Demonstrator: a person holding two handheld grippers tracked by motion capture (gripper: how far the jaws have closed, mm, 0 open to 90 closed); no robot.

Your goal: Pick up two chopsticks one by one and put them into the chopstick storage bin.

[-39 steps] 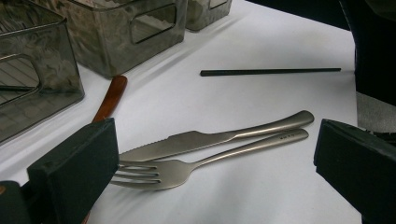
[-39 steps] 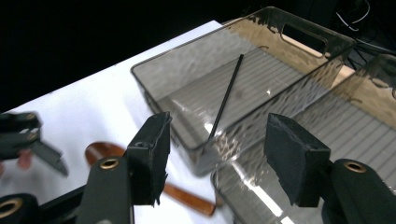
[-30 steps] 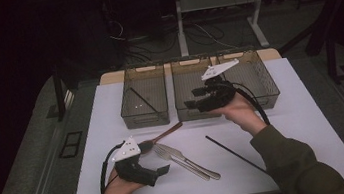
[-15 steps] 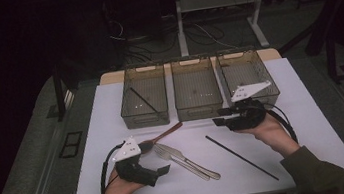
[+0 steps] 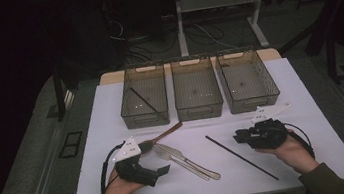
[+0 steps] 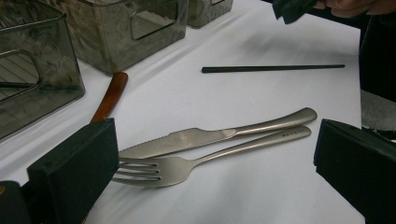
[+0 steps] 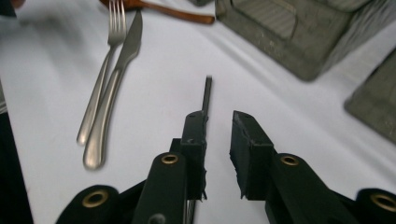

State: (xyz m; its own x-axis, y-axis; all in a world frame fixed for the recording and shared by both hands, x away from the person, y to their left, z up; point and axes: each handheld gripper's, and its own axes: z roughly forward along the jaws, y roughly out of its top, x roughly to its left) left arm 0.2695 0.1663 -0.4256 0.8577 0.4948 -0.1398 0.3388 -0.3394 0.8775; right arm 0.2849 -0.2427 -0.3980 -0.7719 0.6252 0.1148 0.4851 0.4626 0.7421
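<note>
Two hand-held grippers sit at the near edge of the white worktop (image 5: pixel 309 84), one in each of the person's hands. The left hand-held gripper (image 5: pixel 162 171) lies low at the near left, jaws pointing right toward the cutlery; in the left gripper view its jaws stand wide apart with nothing between them. The right hand-held gripper (image 5: pixel 238 136) is held at the near right, its hand (image 5: pixel 293 149) gripping from behind and its jaws pointing left. In the right gripper view the jaws are set to a narrow gap and empty; the loose chopstick (image 7: pixel 207 95) runs out from beneath the left jaw, and contact cannot be determined.

Item count on the open worktop:
- One fork (image 5: pixel 175 159) and one knife (image 5: pixel 193 162), both metal, lying side by side and touching, between the two grippers.
- One loose black chopstick, lying diagonally just right of the cutlery.
- One wooden-handled utensil (image 5: pixel 164 133), just beyond the left gripper; its head is hidden behind that gripper.

Farther back stand three translucent grey bins in a row, side by side. The left bin (image 5: pixel 143 94) contains one black chopstick (image 5: pixel 144 100), lying diagonally. The middle bin (image 5: pixel 196 87) and the right bin (image 5: pixel 247 79) show bare ribbed floors.
</note>
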